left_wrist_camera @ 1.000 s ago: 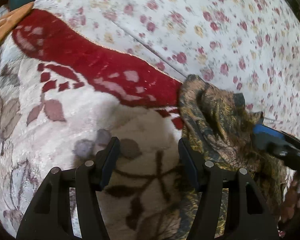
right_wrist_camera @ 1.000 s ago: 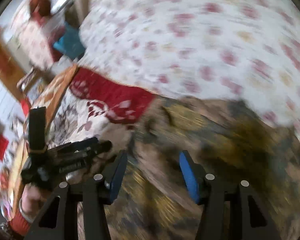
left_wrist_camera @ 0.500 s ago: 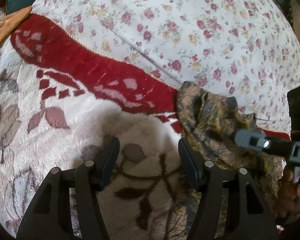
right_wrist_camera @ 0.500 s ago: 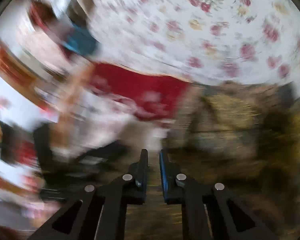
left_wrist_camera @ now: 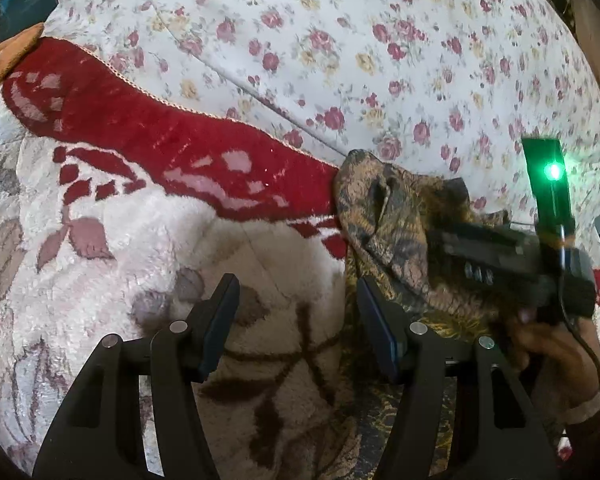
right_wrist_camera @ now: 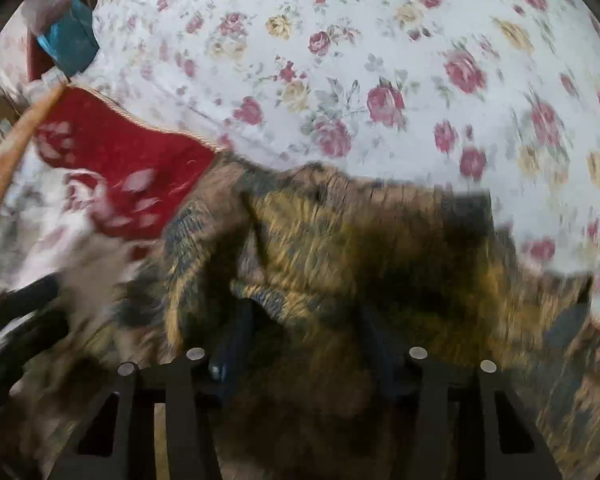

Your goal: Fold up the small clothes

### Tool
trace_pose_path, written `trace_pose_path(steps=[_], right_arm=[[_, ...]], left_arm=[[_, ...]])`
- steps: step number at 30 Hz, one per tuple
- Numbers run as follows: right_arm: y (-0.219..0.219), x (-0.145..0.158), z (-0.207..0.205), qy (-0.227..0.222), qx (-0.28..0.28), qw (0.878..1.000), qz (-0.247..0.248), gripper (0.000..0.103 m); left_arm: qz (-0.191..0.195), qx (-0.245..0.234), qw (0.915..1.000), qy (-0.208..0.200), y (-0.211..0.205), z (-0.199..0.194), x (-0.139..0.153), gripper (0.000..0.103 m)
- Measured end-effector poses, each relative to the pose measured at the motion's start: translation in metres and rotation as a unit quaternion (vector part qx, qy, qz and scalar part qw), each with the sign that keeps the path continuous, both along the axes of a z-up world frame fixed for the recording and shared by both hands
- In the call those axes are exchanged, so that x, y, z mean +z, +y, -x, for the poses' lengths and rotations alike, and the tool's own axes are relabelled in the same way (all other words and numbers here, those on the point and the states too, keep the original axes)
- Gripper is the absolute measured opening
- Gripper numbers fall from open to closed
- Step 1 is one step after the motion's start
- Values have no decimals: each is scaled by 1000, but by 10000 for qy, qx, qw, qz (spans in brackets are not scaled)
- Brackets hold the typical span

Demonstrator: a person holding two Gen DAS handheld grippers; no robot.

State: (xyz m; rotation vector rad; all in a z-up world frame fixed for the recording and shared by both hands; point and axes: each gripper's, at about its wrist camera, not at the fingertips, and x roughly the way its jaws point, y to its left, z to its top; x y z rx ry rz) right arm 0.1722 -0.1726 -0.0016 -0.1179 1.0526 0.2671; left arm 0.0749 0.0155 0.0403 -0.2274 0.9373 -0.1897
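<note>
A small brown-and-gold patterned garment (left_wrist_camera: 388, 216) lies crumpled where the red-bordered plush blanket (left_wrist_camera: 180, 160) meets the floral sheet (left_wrist_camera: 340, 40). My left gripper (left_wrist_camera: 296, 284) hangs open over the white plush, nothing between its fingers, with the garment just off its right finger. In the right wrist view the garment (right_wrist_camera: 340, 232) fills the lower half, blurred. My right gripper (right_wrist_camera: 304, 312) points down into it, its jaws opening, with bunched cloth lying between and over the fingers. From the left wrist view, that tool's black body (left_wrist_camera: 500, 256) rests over the garment, held by a hand (left_wrist_camera: 552, 344).
The floral sheet (right_wrist_camera: 380, 60) stretches across the whole far side. An orange cloth edge (left_wrist_camera: 8, 56) lies at the far left beside the blanket's red band (right_wrist_camera: 120, 160). A teal object (right_wrist_camera: 70, 40) sits past the bed's far left corner.
The right gripper shut, then opened again while dropping down into the garment. In the left wrist view its tool came further in over the cloth. The left gripper stayed put.
</note>
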Motion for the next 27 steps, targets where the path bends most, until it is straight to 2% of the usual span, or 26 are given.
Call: trace_pose_path(steps=[5,10,14,17,19,21,24,27], right_arm=[[-27,23,3,9,-246,9992,-323,52],[-71,46,55,179,-331,9991,-191,53],[-128,63,109,155,-913,9956,-115,54],[-180,73,145,83,-1555,9878,-71,58],[-209,78,163,16,-1988,9799,-132,72],[-232,77,177,8,-2358,9716,-206,79],[-266,68,196,256,-2755,9596,-505,79],[-281,62,203,311,-2947,9519,-780,79]], left_arm=[[-44,3,10000,2,-1,1,-2,61],[-165,-5,9998,-76,-4,5,0,61],[-246,-24,9996,-158,-9,10,5,61],[-304,-60,9993,-184,-13,14,6,61],[-382,-84,9990,-205,-17,17,8,61],[-429,-120,9988,-216,-22,20,9,61],[-505,-219,9982,-220,-30,28,15,61],[-568,-335,9973,-310,-37,38,26,61]])
